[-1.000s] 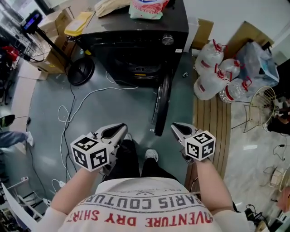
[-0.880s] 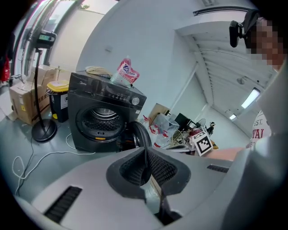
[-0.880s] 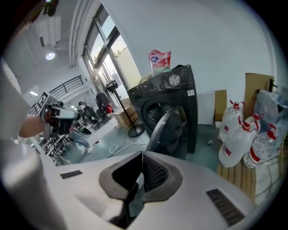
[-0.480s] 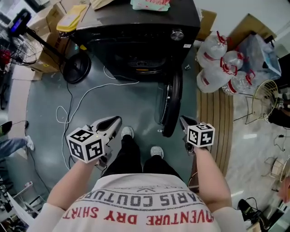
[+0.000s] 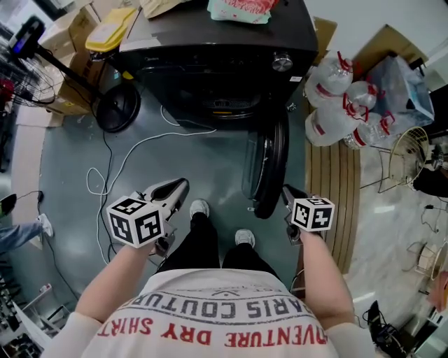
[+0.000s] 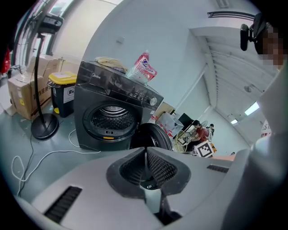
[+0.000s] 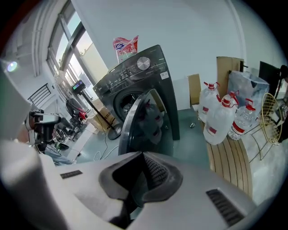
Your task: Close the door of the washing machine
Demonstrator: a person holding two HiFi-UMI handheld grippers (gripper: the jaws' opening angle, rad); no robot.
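Washing machine (image 5: 217, 63) door (image 5: 269, 168) open, edge-on. Right hand-held gripper (image 5: 288, 193) closed, empty, just beside the door's free edge at 4 o'clock. Left hand-held gripper (image 5: 178, 187) closed, empty, at 8 o'clock.

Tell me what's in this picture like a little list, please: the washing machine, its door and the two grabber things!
washing machine: dark, front-loading, round opening uncovered
door: open, swung out toward the person, not yet closed
left gripper: jaws together, holding nothing, well to the left of the door
right gripper: jaws together, holding nothing, close to the door's outer edge
on top of the machine: red and white bag
to the machine's right: big water bottles
on the floor: white cable
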